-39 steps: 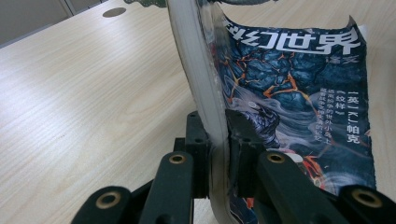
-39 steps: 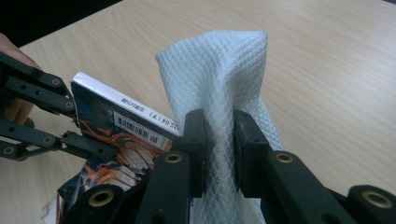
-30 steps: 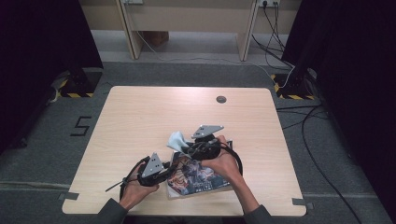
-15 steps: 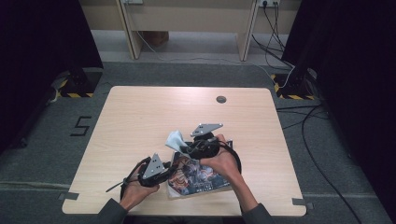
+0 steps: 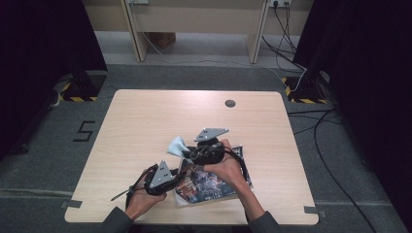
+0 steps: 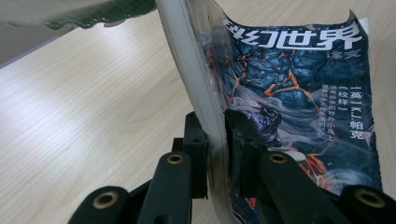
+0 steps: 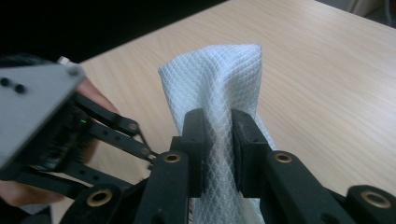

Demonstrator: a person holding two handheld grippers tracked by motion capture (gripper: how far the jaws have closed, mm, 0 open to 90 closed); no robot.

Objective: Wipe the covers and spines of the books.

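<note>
Your left gripper (image 6: 215, 140) was clamped on the magazine's (image 6: 299, 93) edge near the table's (image 5: 145, 121) near side; your right gripper (image 7: 218, 140) pinched the white cloth (image 7: 224, 74) just beyond

In the left gripper view the magazine (image 6: 299, 102) runs off the bottom and right edges, so its lower cover text cannot be read. A green-edged shape (image 6: 79, 11) at the top is out of focus and cannot be identified. In the right gripper view the cloth (image 7: 219, 93) drops behind the right gripper (image 7: 218, 154), its lower end cut by the bottom edge. The left gripper (image 7: 51, 135) there is cropped at the left edge. In the high view the magazine (image 5: 206, 187) lies partly under both hands, and its cover print is too small to read.
</note>
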